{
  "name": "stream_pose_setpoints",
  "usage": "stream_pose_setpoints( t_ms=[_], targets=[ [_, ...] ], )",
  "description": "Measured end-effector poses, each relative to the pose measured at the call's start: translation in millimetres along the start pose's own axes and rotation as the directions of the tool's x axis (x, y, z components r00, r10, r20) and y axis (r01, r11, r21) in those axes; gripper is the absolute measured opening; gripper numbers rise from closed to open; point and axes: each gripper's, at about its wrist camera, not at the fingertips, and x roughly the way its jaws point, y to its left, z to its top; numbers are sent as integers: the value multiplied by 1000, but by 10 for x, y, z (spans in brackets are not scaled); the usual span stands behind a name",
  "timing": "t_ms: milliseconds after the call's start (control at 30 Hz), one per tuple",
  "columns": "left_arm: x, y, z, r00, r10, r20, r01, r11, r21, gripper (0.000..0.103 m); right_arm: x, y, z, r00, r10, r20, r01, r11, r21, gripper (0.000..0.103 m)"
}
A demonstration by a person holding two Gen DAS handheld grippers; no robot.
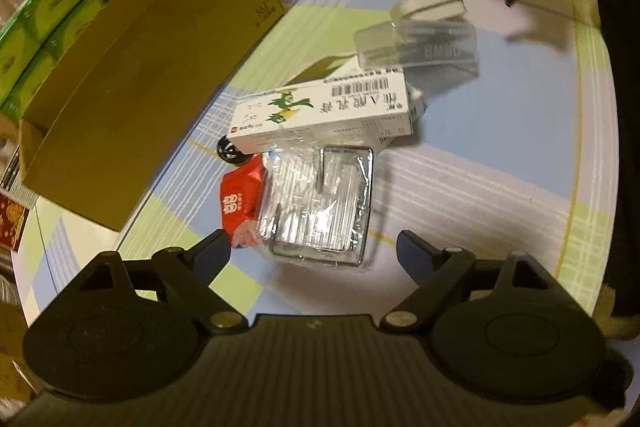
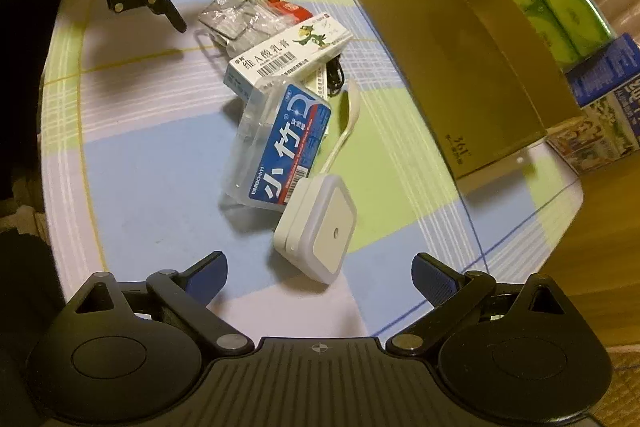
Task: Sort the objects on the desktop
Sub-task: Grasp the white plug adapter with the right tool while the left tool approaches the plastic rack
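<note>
Left tongs (image 1: pixel 312 251) are spread wide, gripping nothing, hovering right over a clear plastic packet with a wire frame (image 1: pixel 320 203) that sits between the tips. Tucked against that packet on the left-finger side is a red pouch (image 1: pixel 240 199), and just past it a white ointment box (image 1: pixel 324 111) lies across the pile. Right tongs (image 2: pixel 320 273) are also wide apart and empty, with a white square night light (image 2: pixel 320 227) just ahead of them, touching a blue-labelled floss box (image 2: pixel 284 147) beyond. All of it sits heaped mid-tabletop (image 2: pixel 140 147) on a checked cloth. An open cardboard box (image 2: pixel 460 47) stands off to the right tongs' right, well apart.
</note>
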Motion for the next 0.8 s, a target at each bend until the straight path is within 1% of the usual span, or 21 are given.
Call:
stream_pose_setpoints(
  t_ms=[100,167,367,433,500,600,700,800],
  targets=[
    [59,-11,-5,1000,-5,-2,5,1000,24,87,75,9,20,1000,7,-8,-7,1000,-26,95],
    [97,-1,-5,1000,-9,-4,9,1000,24,84,121,10,32,1000,13,-15,-13,999,-37,93],
    [167,27,-7,1000,-14,8,14,1000,8,76,230,-36,33,999,36,-16,-36,999,7,88],
    [181,29,-11,1000,-10,8,10,1000,13,71,254,-49,34,999,43,-13,-43,999,18,86],
    [194,27,-15,1000,-1,4,1,1000,23,61,278,-53,38,999,45,-11,-45,999,22,85],
    [197,29,-21,1000,-6,1,6,1000,31,52,302,-59,47,999,51,-8,-50,998,31,82],
    [192,20,-20,1000,-7,-3,7,1000,26,50,318,-83,66,998,56,-3,-56,997,47,79],
    [183,21,-11,1000,-12,-18,12,1000,-4,50,339,-110,87,997,74,4,-74,995,70,75]
  ],
)
